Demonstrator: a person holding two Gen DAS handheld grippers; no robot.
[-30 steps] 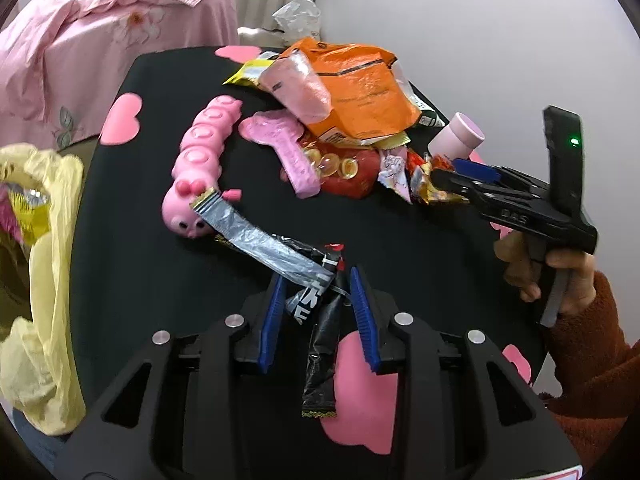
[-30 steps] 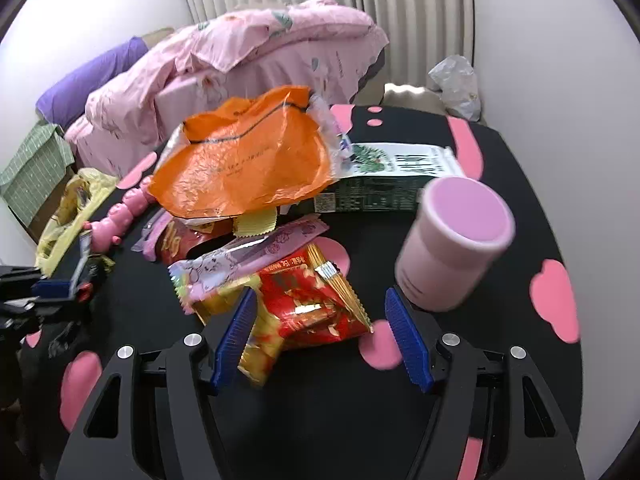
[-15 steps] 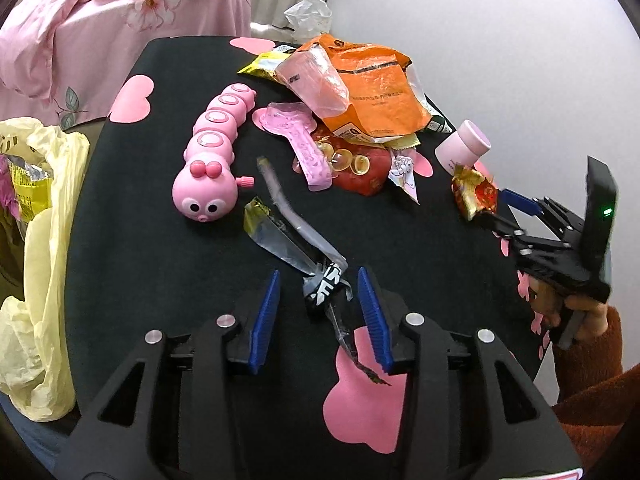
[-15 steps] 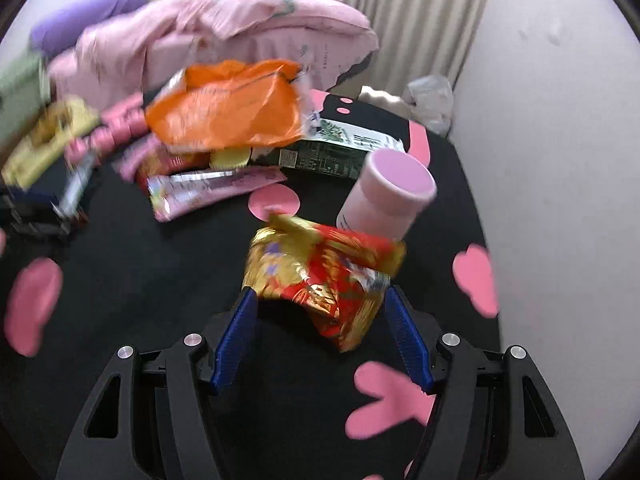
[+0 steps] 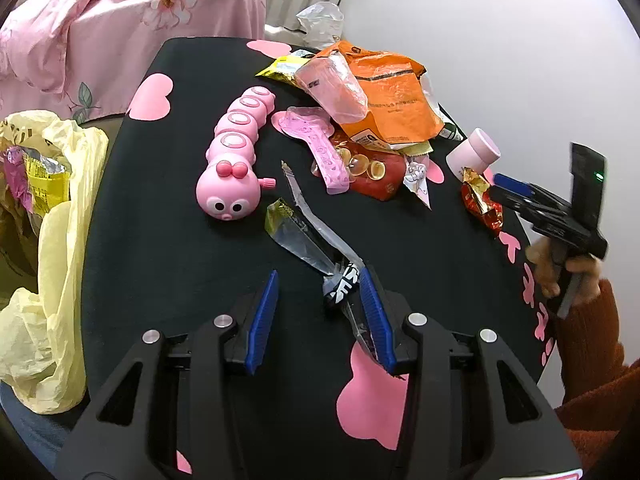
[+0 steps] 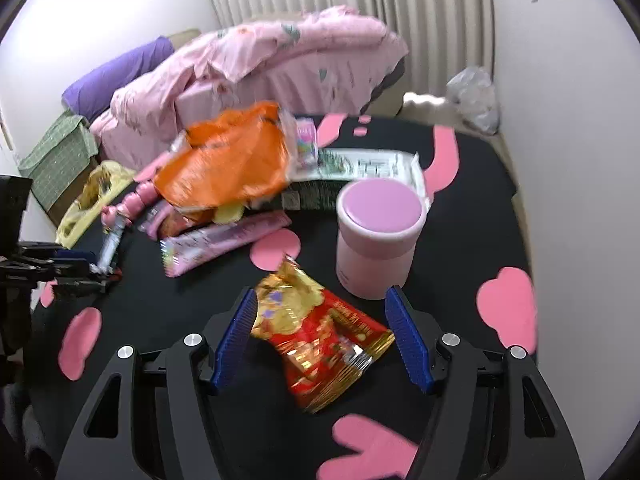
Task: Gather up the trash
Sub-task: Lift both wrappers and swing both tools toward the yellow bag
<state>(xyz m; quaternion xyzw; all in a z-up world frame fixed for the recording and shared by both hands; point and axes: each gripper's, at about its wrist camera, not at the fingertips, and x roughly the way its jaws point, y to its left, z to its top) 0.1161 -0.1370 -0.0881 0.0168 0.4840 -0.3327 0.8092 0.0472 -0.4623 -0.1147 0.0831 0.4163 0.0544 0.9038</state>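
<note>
Red-and-gold snack wrapper (image 6: 320,332) sits clamped between the right gripper's (image 6: 320,334) wide fingers; the left gripper's (image 5: 318,312) fingers stand apart, the silver-black wrapper (image 5: 316,240) against one pad.

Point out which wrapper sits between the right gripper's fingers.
The red and gold foil wrapper, crinkled, sits between the right gripper fingers. The silver and black wrapper lies by the left gripper; the orange bag tops the far pile.

Orange bag (image 6: 228,168) blurred, print unreadable
</note>
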